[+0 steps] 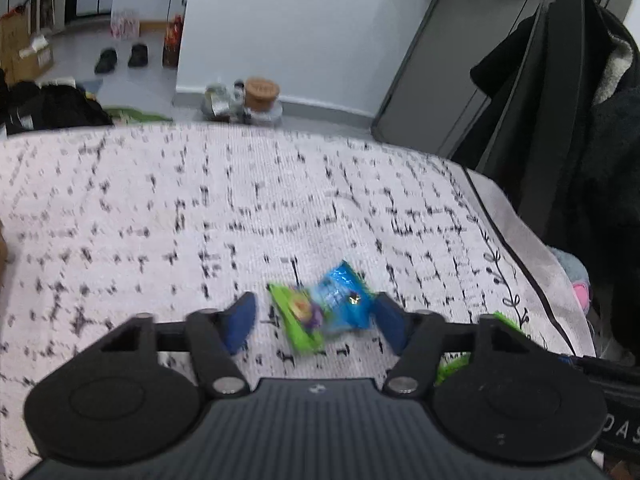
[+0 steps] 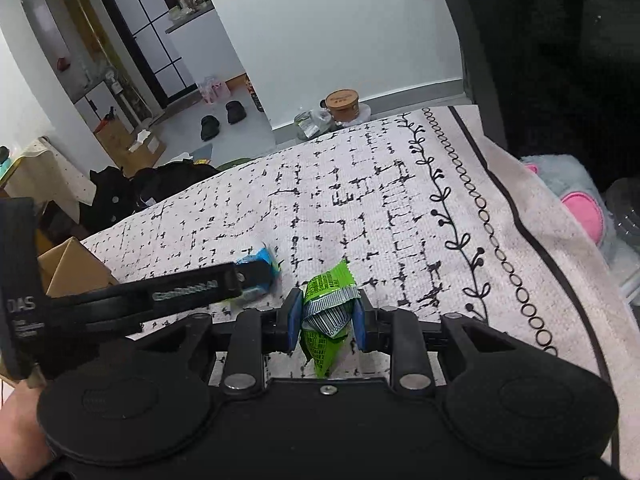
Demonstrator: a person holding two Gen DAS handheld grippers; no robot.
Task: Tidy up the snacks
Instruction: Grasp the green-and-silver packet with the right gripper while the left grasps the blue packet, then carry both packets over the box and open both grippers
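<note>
**Two snack packets at the jaws, one gripped, one loose**

A crinkled green foil snack packet (image 2: 326, 316) with a silver printed seal strip stands pinched between the blue pads of the right gripper (image 2: 327, 316); the jaws are drawn in narrow against its sides, its top corner rising ahead of the fingertips and its lower end hanging back toward the gripper body.

A blue-and-green plastic snack packet (image 1: 326, 304) lies on the cloth between the jaws of the left gripper (image 1: 316, 316). These jaws stand wide apart. The right-side pad is at the packet's blue edge, though motion blur hides whether they touch; the left-side pad is apart from it. In the right wrist view the same packet (image 2: 256, 270) shows partly behind the left gripper's black finger, to the left of the right jaws.

Both packets sit over a white woven cloth with black dashed markings (image 1: 280, 208), its border of vines and rings running to the right of the right jaws. Left of them stands a brown cardboard box (image 2: 74, 266). Far ahead, beyond the cloth's edge, a round brown lidded tub (image 2: 342, 105) rests on the floor.
</note>
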